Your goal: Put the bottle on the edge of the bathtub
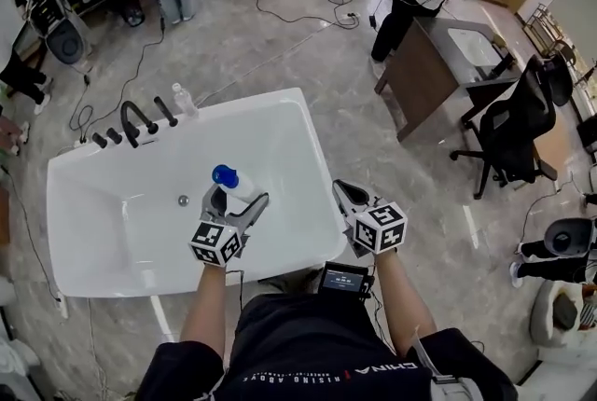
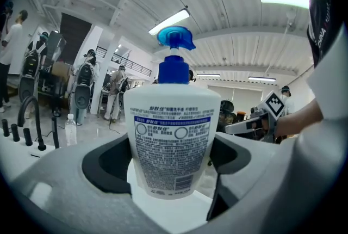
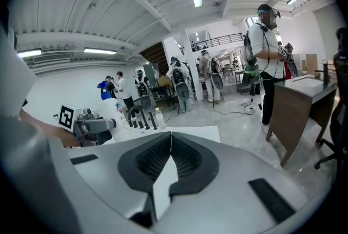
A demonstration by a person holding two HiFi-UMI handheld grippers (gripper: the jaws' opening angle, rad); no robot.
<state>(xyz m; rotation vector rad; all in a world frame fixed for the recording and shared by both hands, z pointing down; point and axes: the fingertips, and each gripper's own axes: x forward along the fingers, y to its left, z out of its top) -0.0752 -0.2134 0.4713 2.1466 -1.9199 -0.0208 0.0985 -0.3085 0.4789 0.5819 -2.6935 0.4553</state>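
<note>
Clamping bottle (image 2: 171, 140) low on its body: left gripper (image 1: 239, 201) jaws. Only the left gripper view shows the printed label facing the camera, long axis upright, blue pump cap on top. Right gripper (image 3: 169, 154) jaws together, nothing between. Only the head view places the bottle over the bathtub (image 1: 308, 143) basin, inside the near rim. Black faucet (image 1: 137, 121) on far-left rim.

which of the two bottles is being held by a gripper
The white bottle with the blue pump, clamped between the left gripper's jaws. The small clear bottle stands alone on the bathtub rim beside the black taps.
</note>
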